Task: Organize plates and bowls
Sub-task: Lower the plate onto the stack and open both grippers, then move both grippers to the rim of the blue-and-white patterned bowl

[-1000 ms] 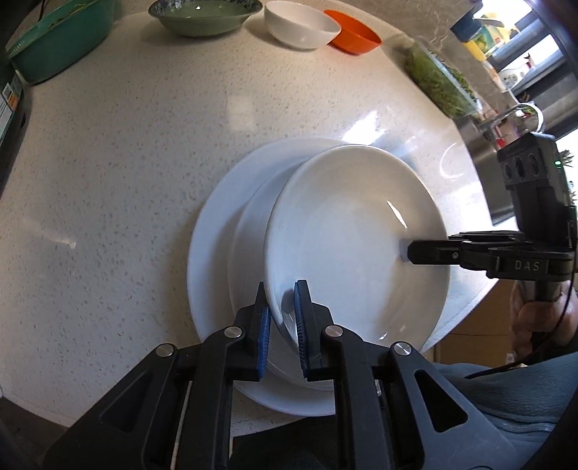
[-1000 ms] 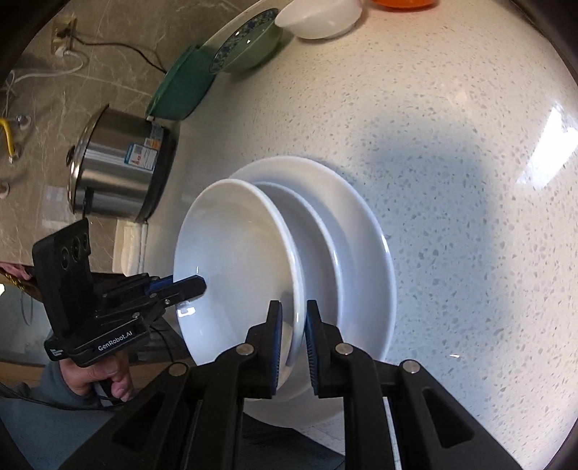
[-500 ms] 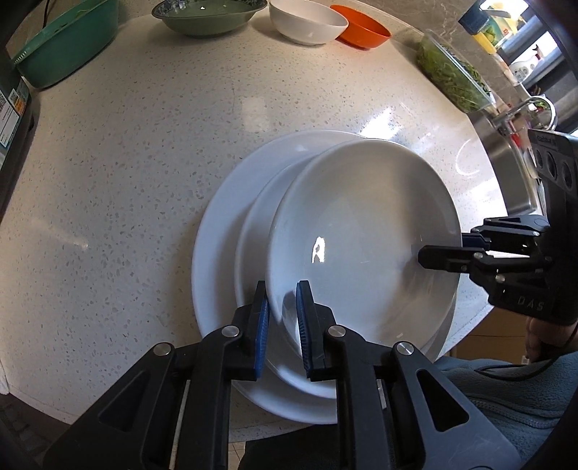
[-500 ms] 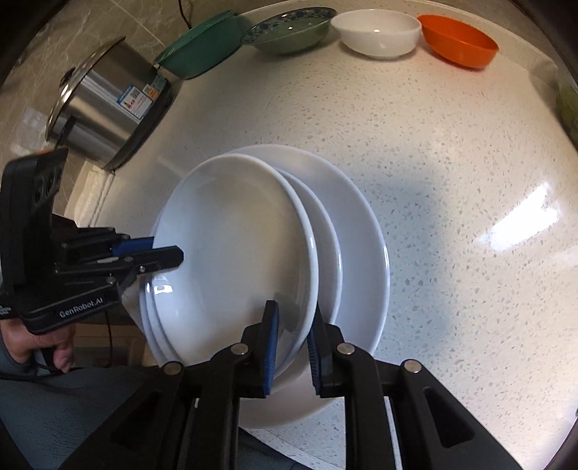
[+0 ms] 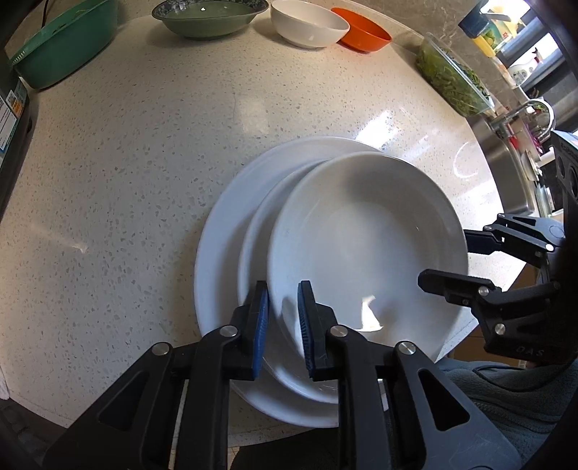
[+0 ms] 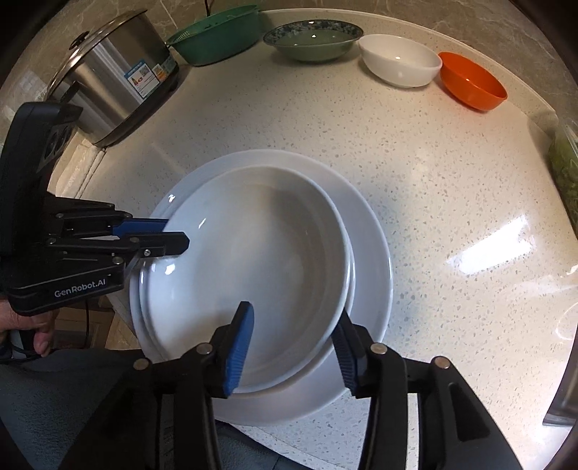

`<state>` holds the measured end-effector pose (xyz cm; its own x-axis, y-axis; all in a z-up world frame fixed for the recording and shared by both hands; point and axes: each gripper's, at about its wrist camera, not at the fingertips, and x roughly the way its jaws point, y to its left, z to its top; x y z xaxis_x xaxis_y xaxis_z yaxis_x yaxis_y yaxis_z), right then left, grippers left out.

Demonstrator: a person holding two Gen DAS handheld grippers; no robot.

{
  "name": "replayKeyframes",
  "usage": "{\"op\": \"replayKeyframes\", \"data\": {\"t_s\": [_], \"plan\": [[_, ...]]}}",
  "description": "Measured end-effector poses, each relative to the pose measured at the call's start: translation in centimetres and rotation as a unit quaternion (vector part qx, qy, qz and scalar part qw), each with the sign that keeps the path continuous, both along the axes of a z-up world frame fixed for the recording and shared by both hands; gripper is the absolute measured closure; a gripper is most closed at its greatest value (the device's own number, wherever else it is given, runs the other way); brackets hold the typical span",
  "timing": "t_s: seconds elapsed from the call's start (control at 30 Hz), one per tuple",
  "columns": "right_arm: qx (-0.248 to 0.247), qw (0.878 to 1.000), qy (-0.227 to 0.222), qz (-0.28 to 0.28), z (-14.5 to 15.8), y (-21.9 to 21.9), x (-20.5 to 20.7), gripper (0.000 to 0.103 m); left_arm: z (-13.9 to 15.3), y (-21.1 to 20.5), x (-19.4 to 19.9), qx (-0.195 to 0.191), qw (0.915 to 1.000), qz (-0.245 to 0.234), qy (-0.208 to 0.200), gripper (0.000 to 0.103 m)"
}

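Speckled pale stone countertop (image 5: 144, 152) fills both views, curving toward a grey stone wall at the back. Nearest the person, a stack of white dishes sits at the counter's front edge: a large flat white plate (image 5: 220, 231) at the bottom, a second white dish (image 5: 253, 235) on it of which only the rim shows, and a deep white plate (image 5: 365, 231) on top.

The left gripper (image 5: 282, 318) is closed on the near-left rim of the deep white plate, one blue pad inside the rim and one outside. The right gripper (image 6: 292, 347) sits at the opposite side of the same plate with its fingers spread apart, one blue pad over the inside of the plate and the other outside the rim; whether either pad touches cannot be told. The top plate sits off-centre, shifted toward the front edge of the large plate.

Beyond the stack lies bare counter. Along the back edge, from left to right behind the stack, stand a green plastic basin (image 6: 220, 34), a green patterned bowl (image 6: 312, 39), a white bowl (image 6: 401, 59) and an orange bowl (image 6: 471, 79). The white and orange bowls sit just beside each other. Left of the stack a steel rice cooker (image 6: 112, 79) stands. Far right of the stack a clear container of greens (image 5: 451, 76) lies near a sink (image 5: 513, 166).
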<state>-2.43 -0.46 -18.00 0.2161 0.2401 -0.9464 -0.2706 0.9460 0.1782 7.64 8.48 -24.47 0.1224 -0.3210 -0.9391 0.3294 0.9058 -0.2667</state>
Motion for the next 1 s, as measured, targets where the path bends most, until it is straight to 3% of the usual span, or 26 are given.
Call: {"op": "replayKeyframes", "data": {"t_s": [0.1, 0.17, 0.23, 0.43, 0.57, 0.67, 0.83, 0.93, 1.0], "plan": [[0.005, 1.0, -0.002, -0.007, 0.2, -0.1, -0.1, 0.049, 0.4, 0.4, 0.1, -0.009, 0.9999, 0.003, -0.009, 0.074], [0.007, 1.0, 0.0, -0.014, 0.3, -0.4, -0.2, 0.049, 0.6, 0.4, 0.1, -0.015, 0.9998, 0.002, -0.013, 0.054], [0.011, 1.0, 0.001, -0.017, 0.3, -0.5, -0.3, 0.049, 0.8, 0.5, 0.1, -0.013, 0.9998, 0.0, -0.018, 0.041], [0.017, 1.0, 0.003, -0.024, 0.2, -0.7, -0.6, 0.049, 0.9, 0.9, 0.0, -0.014, 0.9997, 0.011, -0.017, 0.039], [0.028, 0.999, 0.003, -0.029, 0.2, -1.2, -0.7, 0.049, 1.5, 0.9, -0.5, -0.014, 0.9995, 0.012, -0.025, 0.032], [0.048, 0.998, 0.0, -0.041, 0.3, -2.0, -0.8, 0.049, 2.5, 1.1, -1.0, -0.011, 0.9988, 0.02, -0.043, 0.024], [0.094, 0.994, 0.0, -0.06, 0.5, -3.6, -1.0, 0.048, 4.8, 2.9, -1.2, -0.031, 0.9952, 0.058, -0.073, 0.023], [0.12, 0.99, -0.001, -0.077, 0.4, -4.9, -1.0, 0.048, 6.6, 4.9, -1.0, -0.043, 0.9888, 0.095, -0.107, 0.023], [0.165, 0.982, 0.001, -0.092, 0.5, -6.1, -0.9, 0.048, 7.3, 5.7, -0.4, -0.051, 0.9866, 0.109, -0.11, 0.022]]}}
